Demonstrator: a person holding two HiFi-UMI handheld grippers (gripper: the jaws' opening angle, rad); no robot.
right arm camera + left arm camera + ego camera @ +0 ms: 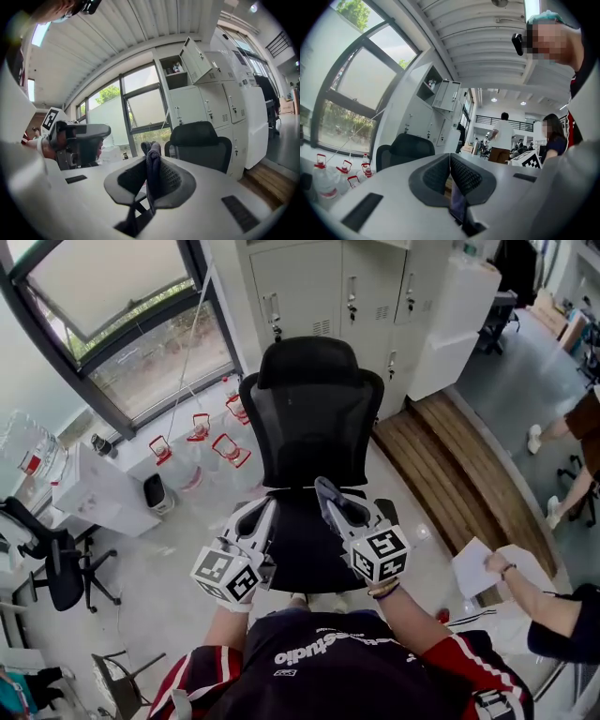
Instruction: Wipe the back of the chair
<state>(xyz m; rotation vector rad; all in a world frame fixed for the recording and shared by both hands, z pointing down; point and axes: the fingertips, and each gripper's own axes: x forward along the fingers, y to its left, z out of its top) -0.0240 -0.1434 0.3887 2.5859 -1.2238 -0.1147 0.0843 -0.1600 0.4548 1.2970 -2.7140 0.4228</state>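
Observation:
A black mesh office chair stands in front of me, its back (314,427) and headrest (309,362) facing me. Both gripper views show it as well, the chair (405,147) at the left and the chair (199,140) at the right. My right gripper (323,487) is held over the seat just below the backrest, shut on a dark cloth (152,161) that sticks up between its jaws. Beside it, my left gripper (268,512) has its jaws closed together (450,161), with nothing showing past the tips. Neither gripper touches the backrest.
Grey lockers (323,287) stand behind the chair and a window (122,324) is at the left. Water bottles with red handles (202,442) sit on the floor. A wooden platform (450,465) lies to the right. A person's hand (502,563) holds paper (473,568) nearby.

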